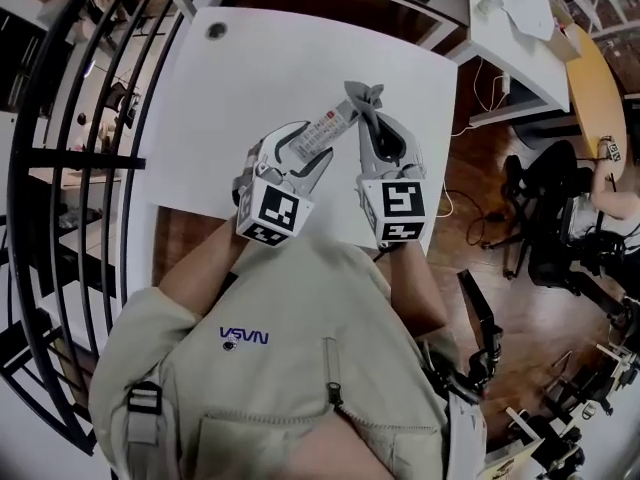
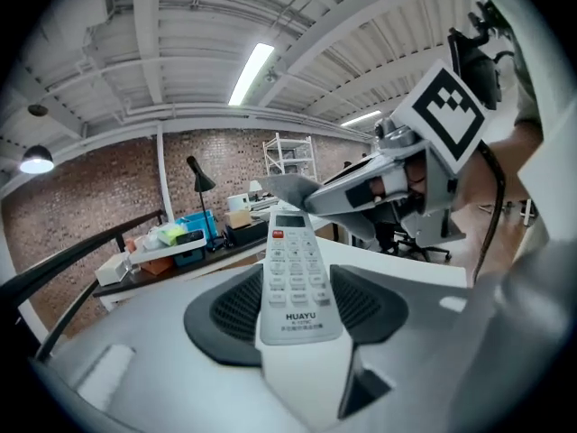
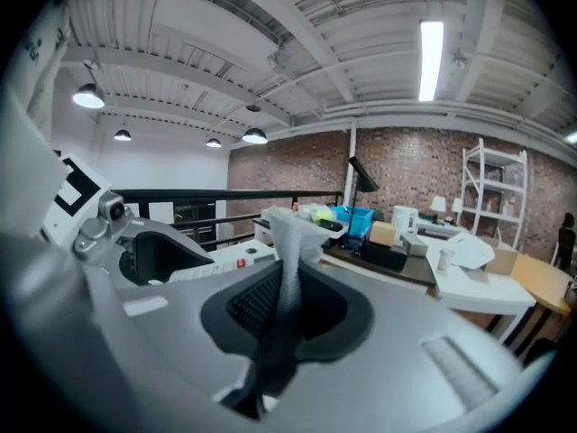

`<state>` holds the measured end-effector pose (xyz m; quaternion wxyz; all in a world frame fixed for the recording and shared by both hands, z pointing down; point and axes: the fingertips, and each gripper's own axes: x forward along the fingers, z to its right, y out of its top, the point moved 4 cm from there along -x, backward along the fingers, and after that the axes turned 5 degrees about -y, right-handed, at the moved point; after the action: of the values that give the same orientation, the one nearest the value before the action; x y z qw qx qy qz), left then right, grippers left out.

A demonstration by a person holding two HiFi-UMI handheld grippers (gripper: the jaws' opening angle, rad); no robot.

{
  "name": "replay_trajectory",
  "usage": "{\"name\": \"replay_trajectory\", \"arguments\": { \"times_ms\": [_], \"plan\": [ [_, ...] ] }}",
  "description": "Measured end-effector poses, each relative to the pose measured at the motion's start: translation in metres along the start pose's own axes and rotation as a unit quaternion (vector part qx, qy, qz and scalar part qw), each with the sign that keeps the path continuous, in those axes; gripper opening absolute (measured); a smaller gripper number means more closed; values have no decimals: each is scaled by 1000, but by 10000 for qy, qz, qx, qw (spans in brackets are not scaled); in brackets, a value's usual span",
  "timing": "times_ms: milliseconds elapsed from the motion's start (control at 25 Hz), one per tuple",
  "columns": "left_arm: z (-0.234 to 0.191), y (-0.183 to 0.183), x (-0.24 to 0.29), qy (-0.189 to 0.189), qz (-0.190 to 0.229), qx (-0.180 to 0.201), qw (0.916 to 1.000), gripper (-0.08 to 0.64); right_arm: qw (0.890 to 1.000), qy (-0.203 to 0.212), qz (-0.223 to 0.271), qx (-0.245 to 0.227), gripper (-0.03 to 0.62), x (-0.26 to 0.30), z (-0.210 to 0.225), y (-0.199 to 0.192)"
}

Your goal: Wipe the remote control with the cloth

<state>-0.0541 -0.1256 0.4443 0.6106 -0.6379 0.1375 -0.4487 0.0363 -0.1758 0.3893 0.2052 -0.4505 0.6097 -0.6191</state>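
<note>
Lengthwise, remote (image 2: 290,278) between left jaws, cloth (image 3: 290,251) right

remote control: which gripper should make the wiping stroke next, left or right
Right, probably. The right gripper is shut on the cloth, whose free end sits by the tip of the remote control; the left gripper clamps the remote control and should just steady it.

Surroundings of the workspace
A white table (image 1: 250,88) is standing beside a black railing (image 1: 60,168); an office chair (image 1: 545,193) is sitting on the wooden floor (image 1: 555,313).
</note>
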Motion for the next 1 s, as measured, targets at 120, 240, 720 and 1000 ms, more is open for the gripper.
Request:
{"name": "replay_trajectory", "arguments": {
  "times_ms": [120, 240, 720, 1000],
  "plan": [
    [6, 11, -2, 58, 151, 281, 9995, 242, 9998, 188, -85, -80, 34, -7, -3, 3],
    [8, 12, -6, 91, 180, 505, 9985, 242, 9977, 608, -181, -229, 34, -15, -22, 5],
    [21, 17, -10, -64, 192, 994, 9948, 242, 9705, 2086, -714, -977, 34, -33, -74, 7],
    [24, 11, -16, 113, 221, 1617, 9865, 242, 9899, 120, -612, -1270, 35, -25, -15, 21]
  ]
}}
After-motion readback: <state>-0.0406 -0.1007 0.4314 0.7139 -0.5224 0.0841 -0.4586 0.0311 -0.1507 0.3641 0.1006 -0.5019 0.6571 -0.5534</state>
